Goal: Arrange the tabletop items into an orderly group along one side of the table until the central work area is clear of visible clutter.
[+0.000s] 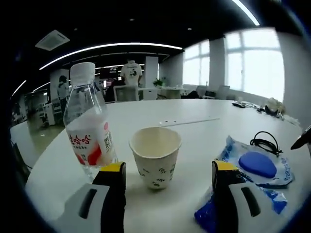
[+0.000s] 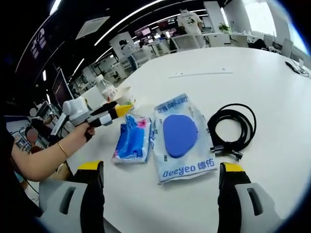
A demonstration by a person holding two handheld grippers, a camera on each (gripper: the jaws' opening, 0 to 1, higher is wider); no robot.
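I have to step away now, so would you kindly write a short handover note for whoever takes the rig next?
Left gripper: open, jaws on either side of the paper cup, not closed on it.
Right gripper: open, holding nothing, above the Deeyeo pouch.
On the white table: water bottle beside the cup; small blue packet touching the pouch; coiled black cable on the pouch's other side.
Done: nothing visibly grouped.
Left: likely take the cup first, then line everything up along one edge.

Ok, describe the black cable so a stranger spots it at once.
On the round white table, look just beside the large packet with the blue oval. The black cable lies there coiled in a loop, the sole dark, unwrapped item among the packets.
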